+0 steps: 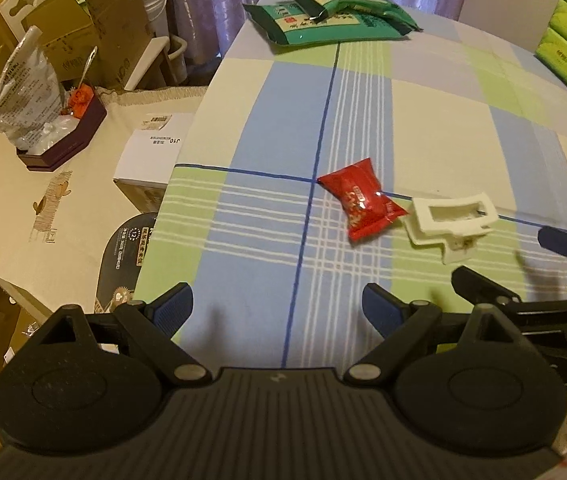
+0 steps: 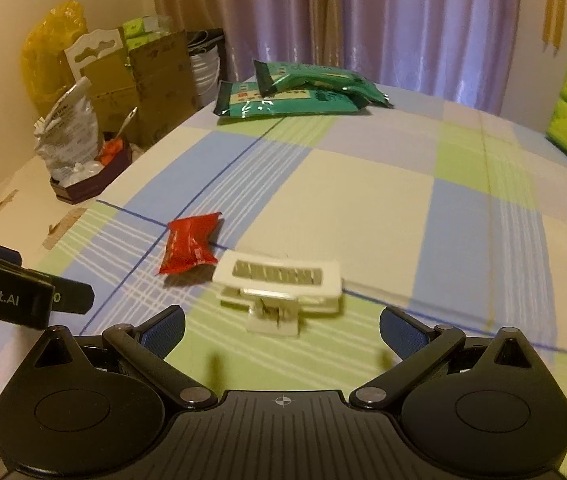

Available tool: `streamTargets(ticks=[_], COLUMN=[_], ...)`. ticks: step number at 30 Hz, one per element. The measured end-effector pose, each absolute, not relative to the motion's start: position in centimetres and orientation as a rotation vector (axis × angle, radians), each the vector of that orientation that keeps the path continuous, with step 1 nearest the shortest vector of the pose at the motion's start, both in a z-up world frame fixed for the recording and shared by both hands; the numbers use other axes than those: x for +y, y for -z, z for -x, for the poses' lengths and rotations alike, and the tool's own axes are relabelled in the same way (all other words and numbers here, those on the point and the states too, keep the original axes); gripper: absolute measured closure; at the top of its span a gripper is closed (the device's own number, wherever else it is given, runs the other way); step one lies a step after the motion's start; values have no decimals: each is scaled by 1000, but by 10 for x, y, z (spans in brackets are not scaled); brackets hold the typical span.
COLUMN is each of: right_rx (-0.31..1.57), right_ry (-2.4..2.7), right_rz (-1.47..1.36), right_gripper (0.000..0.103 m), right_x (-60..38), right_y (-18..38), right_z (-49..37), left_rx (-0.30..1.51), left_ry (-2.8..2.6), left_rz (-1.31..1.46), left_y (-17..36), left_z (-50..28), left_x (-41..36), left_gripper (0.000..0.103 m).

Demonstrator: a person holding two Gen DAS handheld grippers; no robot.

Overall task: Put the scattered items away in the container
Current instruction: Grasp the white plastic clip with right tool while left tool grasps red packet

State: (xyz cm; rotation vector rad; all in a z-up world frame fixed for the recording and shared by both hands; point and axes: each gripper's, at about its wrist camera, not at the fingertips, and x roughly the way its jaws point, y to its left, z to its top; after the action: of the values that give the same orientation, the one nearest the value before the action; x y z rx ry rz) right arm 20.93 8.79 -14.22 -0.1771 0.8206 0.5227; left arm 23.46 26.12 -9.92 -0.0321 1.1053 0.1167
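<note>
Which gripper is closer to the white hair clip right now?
Right. The right gripper sits open directly in front of the white hair clip; the left gripper, also open, is off to the clip's left, behind the red packet.

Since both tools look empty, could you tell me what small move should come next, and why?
Probably ease the right tool forward and close on the white clip. Its jaws are open, the clip lies directly ahead between them, and the red packet sits beside it, untouched.
</note>
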Motion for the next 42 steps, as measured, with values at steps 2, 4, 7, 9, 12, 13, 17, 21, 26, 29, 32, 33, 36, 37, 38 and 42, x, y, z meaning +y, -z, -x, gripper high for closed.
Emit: streamTargets(ticks=[2,4,7,9,12,13,17,21,26,29,32,33,36,37,38,42], right_rx=[818,817,816,812,801,795,783,785,818,830,840,842,847,849,851,856], right_ry=[-515,-514,-511,-507,-494,-492,-489,-475,-412,-375,-346,-339,-330,-328,-327,-322], right_rz=[194,201,211,217,217,214,224,232,210,198,183,180,180,180,178,175], right_gripper=[2,2,2,2,2,2,18,19,19,19,19,19,19,19,19,19], right_x=[93,98,104,107,111,111,110,103,80,65,50,46,37,35,33,28], right_y=[148,152,158,161,165,166,169,169,166,164,162,161,159,159,158,157], right_z=[-213,-217,-221,-224,-228,-229,-233,-235,-240,-239,-236,-234,-229,-228,-226,-221], left_rx=[1114,1122,1128,1129,1132,1131,1128,1124,1114,1099,1086,1081,1090,1095,1100,1101], left_ry=[-116,-117,-115,-115,-115,-114,-98,-77,-45,-19,-1,1,-2,2,4,9], left_rz=[33,35,37,38,43,44,50,53,64,77,90,90,76,76,76,44], left_y=[104,108,113,116,119,120,122,124,125,125,128,129,137,139,141,148], left_z=[-241,-246,-255,-261,-268,-269,-277,-284,-296,-305,-315,-319,-327,-329,-330,-328], left_x=[265,268,271,273,275,275,272,264,252,243,235,232,226,225,224,218], left_gripper=[13,13,13,13,13,13,13,13,14,14,14,15,25,28,33,47])
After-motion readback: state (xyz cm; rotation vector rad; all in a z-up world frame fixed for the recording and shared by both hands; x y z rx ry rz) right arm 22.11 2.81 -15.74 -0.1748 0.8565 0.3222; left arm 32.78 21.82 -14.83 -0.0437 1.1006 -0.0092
